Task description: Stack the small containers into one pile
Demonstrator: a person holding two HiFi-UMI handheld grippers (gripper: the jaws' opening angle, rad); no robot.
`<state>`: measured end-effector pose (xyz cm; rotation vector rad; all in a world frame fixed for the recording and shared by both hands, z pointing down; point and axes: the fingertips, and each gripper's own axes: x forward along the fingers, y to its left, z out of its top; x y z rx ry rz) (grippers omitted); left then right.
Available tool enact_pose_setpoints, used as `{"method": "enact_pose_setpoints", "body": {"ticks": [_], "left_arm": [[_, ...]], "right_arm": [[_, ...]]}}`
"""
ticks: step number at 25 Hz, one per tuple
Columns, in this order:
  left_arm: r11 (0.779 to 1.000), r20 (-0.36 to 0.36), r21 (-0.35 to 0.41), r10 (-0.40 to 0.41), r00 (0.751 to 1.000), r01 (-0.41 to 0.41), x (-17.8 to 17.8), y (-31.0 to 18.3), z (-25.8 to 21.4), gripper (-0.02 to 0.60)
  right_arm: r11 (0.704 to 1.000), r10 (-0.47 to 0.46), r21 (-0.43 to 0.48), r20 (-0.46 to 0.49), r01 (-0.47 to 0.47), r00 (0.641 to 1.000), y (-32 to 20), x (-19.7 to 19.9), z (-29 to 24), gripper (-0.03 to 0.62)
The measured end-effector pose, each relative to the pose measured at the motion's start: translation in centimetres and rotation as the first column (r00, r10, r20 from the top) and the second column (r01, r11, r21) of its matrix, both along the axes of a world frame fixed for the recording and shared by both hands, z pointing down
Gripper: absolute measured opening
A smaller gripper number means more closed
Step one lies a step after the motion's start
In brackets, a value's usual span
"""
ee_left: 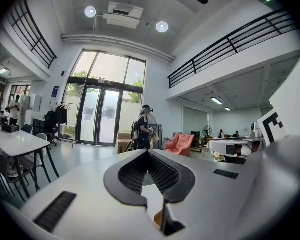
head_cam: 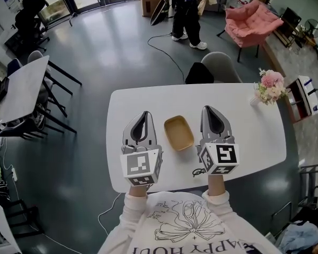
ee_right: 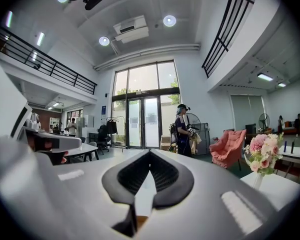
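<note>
The left gripper [head_cam: 144, 114] and right gripper [head_cam: 208, 110] both have their jaws together on nothing, and the tan container [head_cam: 178, 133] sits on the worktop [head_cam: 249, 136] between them, inward of each pair, its long axis roughly along theirs, neither hand clearly nearer.

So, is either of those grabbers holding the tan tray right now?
No, the tan tray lies on the white table between the left gripper and right gripper, both shut and empty.

Bare table [head_cam: 254, 136] around container [head_cam: 179, 133]; flowers [head_cam: 270, 86] at corner
</note>
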<state>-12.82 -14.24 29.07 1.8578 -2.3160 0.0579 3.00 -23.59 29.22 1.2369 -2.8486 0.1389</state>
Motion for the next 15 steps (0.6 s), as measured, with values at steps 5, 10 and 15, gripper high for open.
{"method": "enact_pose_setpoints", "body": {"ticks": [5,10,15], "left_arm": [[1.0,0.002,0.0,0.002,1.0,-0.002,0.0,-0.42,-0.07,0.006],[1.0,0.003,0.002,0.003,1.0,-0.003,-0.2,-0.44,-0.24,0.006],[1.0,0.003,-0.001,0.004,1.0,-0.004,-0.21,-0.31,-0.35,0.006]], "right_arm": [[1.0,0.007,-0.001,0.007,-0.007,1.0,-0.44,0.24,-0.11,0.012],[1.0,0.01,-0.009,0.006,-0.01,1.0,-0.57,0.15,0.09,0.012],[1.0,0.015,-0.018,0.006,-0.015,1.0,-0.6,0.37,0.22,0.012]]}}
